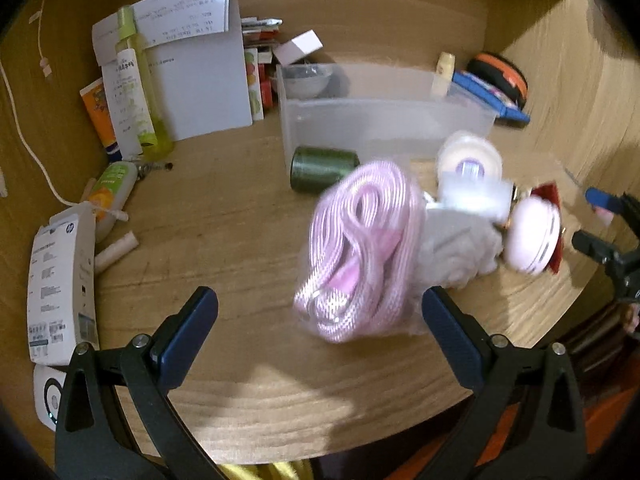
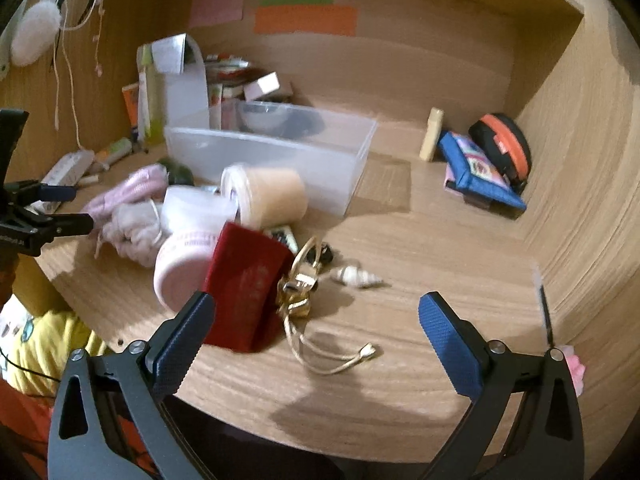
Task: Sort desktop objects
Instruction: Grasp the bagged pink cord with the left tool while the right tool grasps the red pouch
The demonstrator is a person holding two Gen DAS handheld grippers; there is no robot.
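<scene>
1. A wooden desk [image 2: 400,380] with a wood back wall and side panels is carrying all the items.
2. A clear plastic bin [image 2: 280,160] is sitting on it toward the back centre.
3. A pile is lying in front of the bin: a bagged pink cord [image 1: 352,248], a dark green spool [image 1: 320,168], a red box [image 2: 244,288], a pink round case [image 2: 180,264], a gold ribbon [image 2: 320,344].
4. A small seashell [image 2: 356,276] is lying just beside the ribbon.
5. A blue pouch [image 2: 476,172] and a black-and-orange case [image 2: 504,140] are resting at the right rear.
6. A yellow-green bottle [image 1: 140,92] is standing at the left rear.
</scene>
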